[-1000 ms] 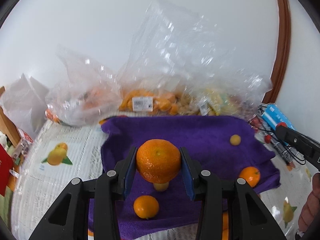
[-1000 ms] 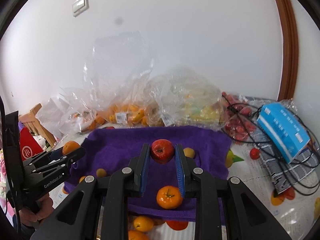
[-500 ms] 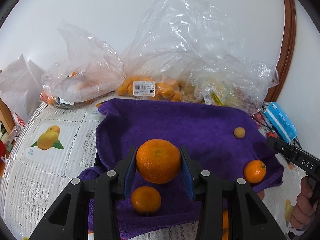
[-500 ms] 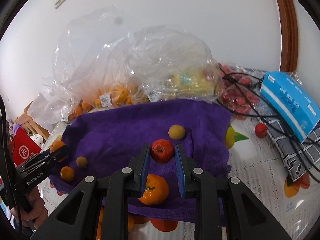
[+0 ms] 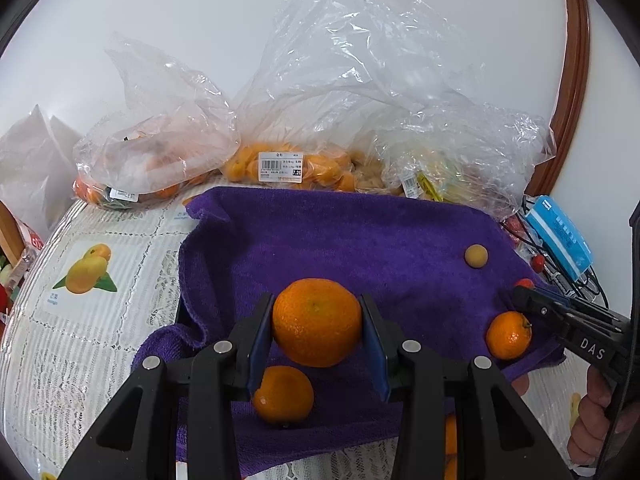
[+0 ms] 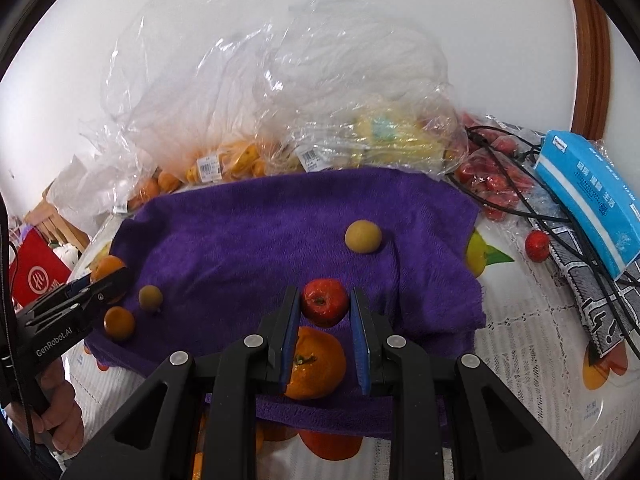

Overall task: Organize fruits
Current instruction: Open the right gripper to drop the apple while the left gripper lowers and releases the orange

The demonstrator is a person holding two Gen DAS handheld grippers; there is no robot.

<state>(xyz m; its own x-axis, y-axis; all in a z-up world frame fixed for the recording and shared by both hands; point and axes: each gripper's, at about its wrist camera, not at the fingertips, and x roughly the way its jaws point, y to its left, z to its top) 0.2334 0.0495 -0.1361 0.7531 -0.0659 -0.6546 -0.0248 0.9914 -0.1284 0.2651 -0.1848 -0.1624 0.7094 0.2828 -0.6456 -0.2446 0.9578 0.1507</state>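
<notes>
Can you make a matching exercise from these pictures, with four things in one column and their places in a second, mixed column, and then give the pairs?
Things:
1. large orange
2. small red apple
3. round yellow fruit
4. blue box

Places:
A. lying loose on the purple towel
B. held in the right tool
C. off the towel, on the black cables
D. held in the left tool

Pairs: 1-D, 2-B, 3-A, 4-C
</notes>
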